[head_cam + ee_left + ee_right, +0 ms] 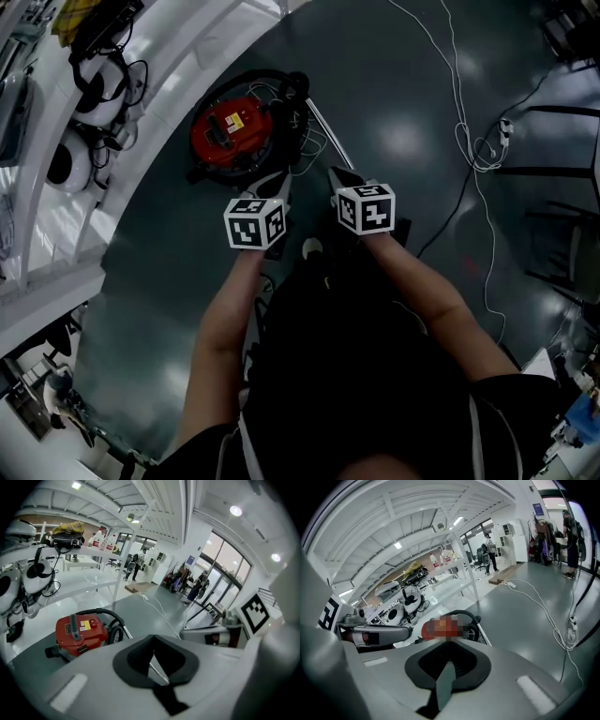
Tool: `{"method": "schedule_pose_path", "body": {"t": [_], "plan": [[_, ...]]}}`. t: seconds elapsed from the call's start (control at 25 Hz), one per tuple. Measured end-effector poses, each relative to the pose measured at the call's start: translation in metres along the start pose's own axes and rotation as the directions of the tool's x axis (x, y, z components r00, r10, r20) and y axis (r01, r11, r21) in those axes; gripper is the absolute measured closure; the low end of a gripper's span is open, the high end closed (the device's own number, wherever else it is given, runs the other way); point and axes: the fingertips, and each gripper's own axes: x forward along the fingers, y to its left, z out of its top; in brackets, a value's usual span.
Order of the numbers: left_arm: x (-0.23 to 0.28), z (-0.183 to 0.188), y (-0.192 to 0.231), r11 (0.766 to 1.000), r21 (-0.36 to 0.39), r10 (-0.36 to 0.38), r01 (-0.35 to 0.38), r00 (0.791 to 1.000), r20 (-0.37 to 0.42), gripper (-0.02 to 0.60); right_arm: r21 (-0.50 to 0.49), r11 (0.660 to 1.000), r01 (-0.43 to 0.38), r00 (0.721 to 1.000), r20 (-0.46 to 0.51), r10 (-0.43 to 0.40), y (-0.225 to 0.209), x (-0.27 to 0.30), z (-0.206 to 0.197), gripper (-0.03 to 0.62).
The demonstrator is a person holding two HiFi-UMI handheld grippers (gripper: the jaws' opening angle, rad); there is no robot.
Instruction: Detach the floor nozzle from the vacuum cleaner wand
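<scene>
Vacuum cleaner wand point(328, 141) shows as a slim metal tube over the dark floor point(422, 94), slanting from the black hose point(281, 82) of the red vacuum cleaner point(230, 131) down to the tips of the right jaws, just to the right of the left jaws; its floor nozzle cannot be made out. Left gripper point(281, 183) and right gripper point(339, 174) sit side by side, each with jaws pressed together on nothing, the red body ahead of the left jaws

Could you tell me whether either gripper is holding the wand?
No; left gripper and right gripper are shut and empty, short of the wand.
</scene>
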Motion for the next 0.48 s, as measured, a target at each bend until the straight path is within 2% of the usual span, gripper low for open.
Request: {"method": "schedule_pose_path", "body": {"t": [0.16, 0.32, 0.48], "plan": [[0.022, 0.003, 0.001, 1.000, -0.007, 0.018, -0.018, 0.999, -0.032, 0.574, 0.019, 1.000, -0.005, 1.000, -0.028, 0.006, -0.017, 0.013, 0.007, 0.599], [0.041, 0.014, 0.005, 0.999, -0.048, 0.024, -0.025, 0.999, -0.023, 0.574, 0.028, 0.999, -0.015, 0.999, -0.052, 0.017, -0.030, 0.027, 0.015, 0.597], [0.068, 0.021, 0.007, 0.998, -0.045, 0.042, -0.043, 0.999, -0.034, 0.574, 0.022, 0.999, -0.030, 0.997, -0.076, 0.031, -0.046, 0.042, 0.020, 0.597]]}}
